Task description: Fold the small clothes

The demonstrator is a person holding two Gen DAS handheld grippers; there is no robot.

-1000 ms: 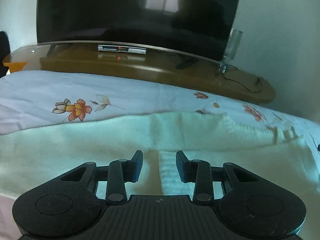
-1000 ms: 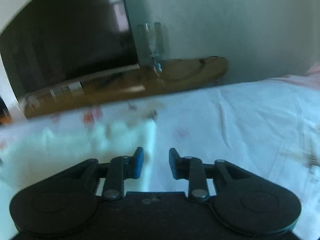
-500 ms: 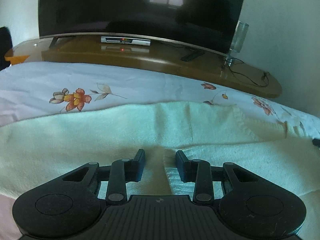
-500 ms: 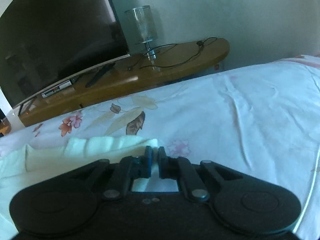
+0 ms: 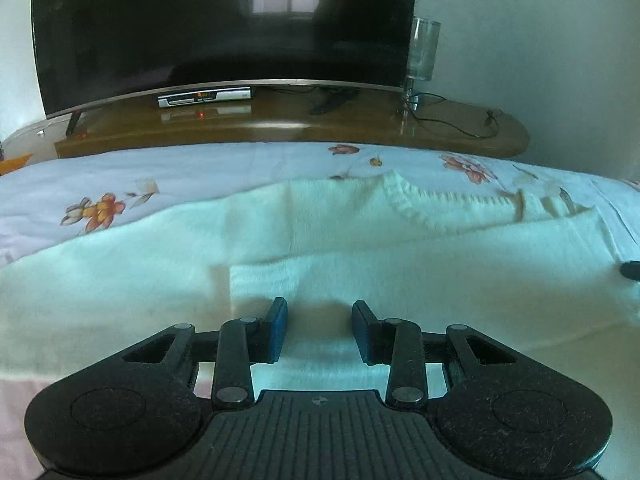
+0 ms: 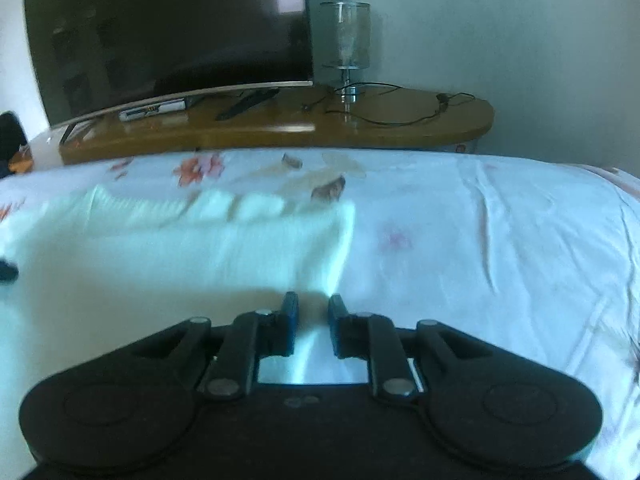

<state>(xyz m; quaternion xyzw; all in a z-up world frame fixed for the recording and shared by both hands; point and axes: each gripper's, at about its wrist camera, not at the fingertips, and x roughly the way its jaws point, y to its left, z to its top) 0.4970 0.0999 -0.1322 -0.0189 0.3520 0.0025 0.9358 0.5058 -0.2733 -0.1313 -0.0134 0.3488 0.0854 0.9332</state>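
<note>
A television (image 5: pixel 224 20) and glass lamp (image 6: pixel 347 46) stand on a wooden stand (image 5: pixel 360 130).

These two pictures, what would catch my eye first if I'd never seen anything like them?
Probably the black claw filling the bottom of each view, its fingers apart over a pale knitted sweater spread on a flowered bedsheet. The other claw sits at the sweater's right edge. Behind the bed, a big dark television stands on a wooden stand, with a glass lamp beside it.
</note>
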